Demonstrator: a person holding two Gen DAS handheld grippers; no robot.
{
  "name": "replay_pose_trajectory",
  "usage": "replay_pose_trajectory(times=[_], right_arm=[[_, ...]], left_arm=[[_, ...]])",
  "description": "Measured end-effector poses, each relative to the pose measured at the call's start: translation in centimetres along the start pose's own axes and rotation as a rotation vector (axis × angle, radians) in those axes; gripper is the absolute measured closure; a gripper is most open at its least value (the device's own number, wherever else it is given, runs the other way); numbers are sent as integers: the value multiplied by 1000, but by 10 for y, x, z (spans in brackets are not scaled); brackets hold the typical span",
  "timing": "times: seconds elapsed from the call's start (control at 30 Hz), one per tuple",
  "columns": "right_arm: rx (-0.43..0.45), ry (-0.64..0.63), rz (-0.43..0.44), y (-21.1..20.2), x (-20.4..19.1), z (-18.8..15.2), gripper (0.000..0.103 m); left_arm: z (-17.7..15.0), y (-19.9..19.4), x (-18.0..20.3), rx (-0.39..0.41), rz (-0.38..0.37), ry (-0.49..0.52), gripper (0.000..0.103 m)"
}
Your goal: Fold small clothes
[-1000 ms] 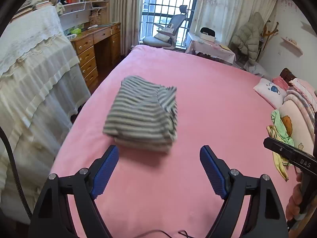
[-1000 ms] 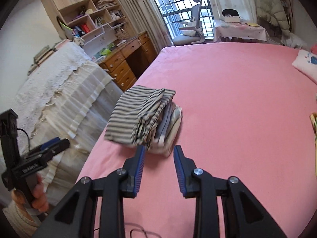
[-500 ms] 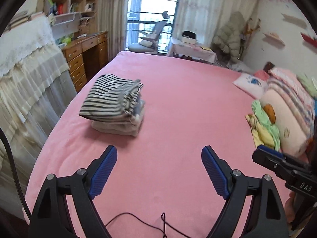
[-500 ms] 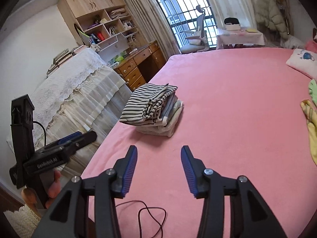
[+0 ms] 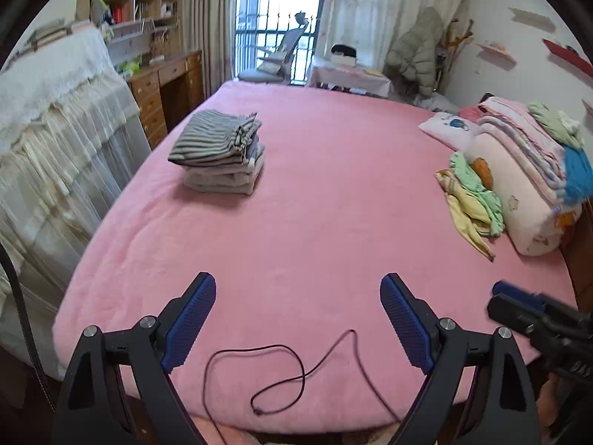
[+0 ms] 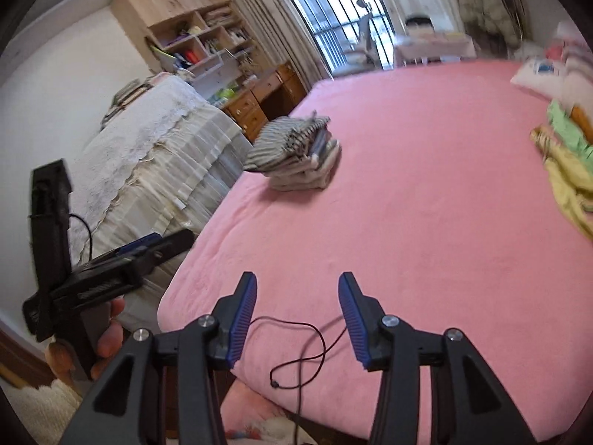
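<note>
A stack of folded clothes (image 5: 220,157) with a grey striped piece on top lies on the pink bed (image 5: 315,222) near its far left side; it also shows as the stack of folded clothes (image 6: 296,155) in the right wrist view. A loose heap of green and yellow small clothes (image 5: 470,200) lies at the right, against a rolled blanket. My left gripper (image 5: 298,315) hangs over the bed's near edge, jaws wide and still opening, nothing between them. My right gripper (image 6: 296,311) is also over the near edge, half open and empty.
A thin dark cable (image 5: 281,374) loops on the bed's near edge. A lace-covered piece of furniture (image 5: 55,141) stands left of the bed. A pillow and rolled blankets (image 5: 519,170) lie at the right. Desk, chair and window are behind.
Both grippers have pulled back from the striped stack to the bed's near edge. The right gripper's jaws have widened. The stack stays where it lay.
</note>
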State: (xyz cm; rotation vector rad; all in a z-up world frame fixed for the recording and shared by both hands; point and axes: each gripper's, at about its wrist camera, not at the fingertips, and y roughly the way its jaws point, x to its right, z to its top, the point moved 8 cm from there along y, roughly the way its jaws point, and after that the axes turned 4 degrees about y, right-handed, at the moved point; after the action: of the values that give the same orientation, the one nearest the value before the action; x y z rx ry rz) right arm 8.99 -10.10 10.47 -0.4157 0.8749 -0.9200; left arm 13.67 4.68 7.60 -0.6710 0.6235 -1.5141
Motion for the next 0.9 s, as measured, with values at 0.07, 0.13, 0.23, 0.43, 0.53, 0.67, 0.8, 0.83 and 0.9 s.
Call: replay_pose_trajectory(times=[0.07,0.13,0.23,0.43,0.53,0.67,0.8,0.83,0.9], right_arm=[[33,-34,5,-34,-18,-8,57],[64,-66,7,-63,-32,-14,56],[95,-91,36,-98,-56,-29,50],[127,-113,91,-134,-90,-58,50],[138,-122,101,-143,-100,-67,50],[165,-130,99,-155,-106,-72,50],[132,-115,174,-164,-113,-76,50],[147,-131,177,-173,-116,-75,50],[206,-172,145,-192,-123,-69,50]], left_arm=[[-7,-34,7,27,-16,17,13],[-17,-74,13,69,-22,33,13],[-36,-125,19,113,-25,49,9],[-68,-184,24,118,-28,65,9],[-76,-201,20,102,-40,63,9],[-79,-216,13,117,-28,54,9],[-79,-216,4,43,-69,33,9],[-76,-221,-2,46,-60,26,9],[-67,-244,-22,101,34,18,9]])
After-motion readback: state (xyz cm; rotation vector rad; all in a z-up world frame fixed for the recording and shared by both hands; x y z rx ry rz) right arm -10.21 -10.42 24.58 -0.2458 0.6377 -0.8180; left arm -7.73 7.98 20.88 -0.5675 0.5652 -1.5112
